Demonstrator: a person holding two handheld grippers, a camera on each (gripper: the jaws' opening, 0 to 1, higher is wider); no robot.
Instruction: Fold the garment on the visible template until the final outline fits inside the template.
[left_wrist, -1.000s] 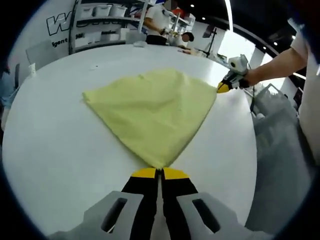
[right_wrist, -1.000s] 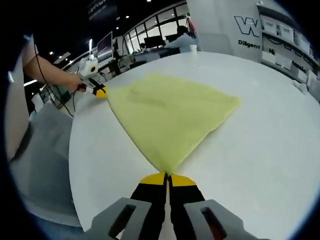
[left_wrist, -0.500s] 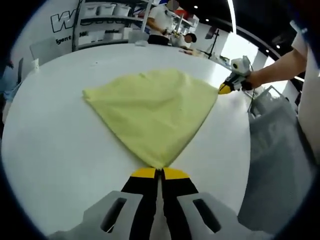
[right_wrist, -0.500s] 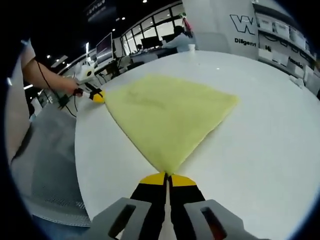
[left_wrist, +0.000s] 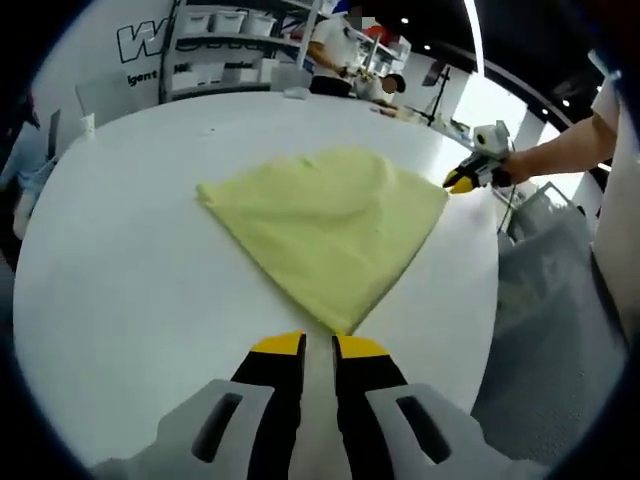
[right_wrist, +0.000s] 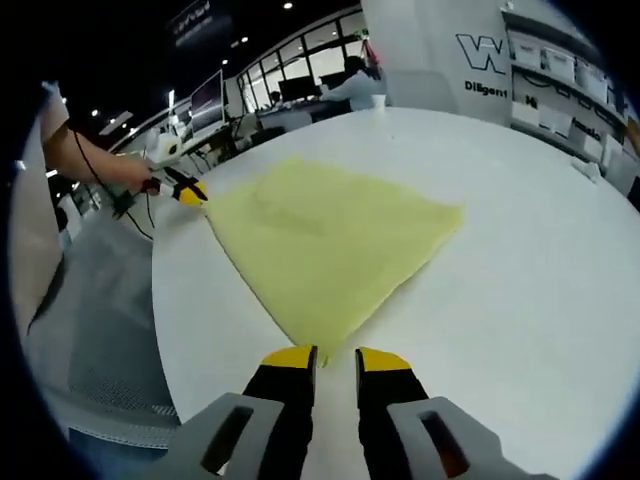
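Cloth (left_wrist: 325, 225) lies flat on desk (left_wrist: 120, 280), folded. My left tool (left_wrist: 320, 348) and right tool (right_wrist: 335, 360) both let go, jaws apart, just off corners, so fold stays put.

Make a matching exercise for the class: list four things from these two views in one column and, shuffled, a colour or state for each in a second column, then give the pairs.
Things:
1. garment
2. table
3. left gripper
4. shelving unit

Descriptions:
A. white and round-edged
B. pale yellow, lying flat and folded
C. stands beyond the table, holding white bins
D. jaws open, just short of the cloth's corner

Pairs: 1-B, 2-A, 3-D, 4-C
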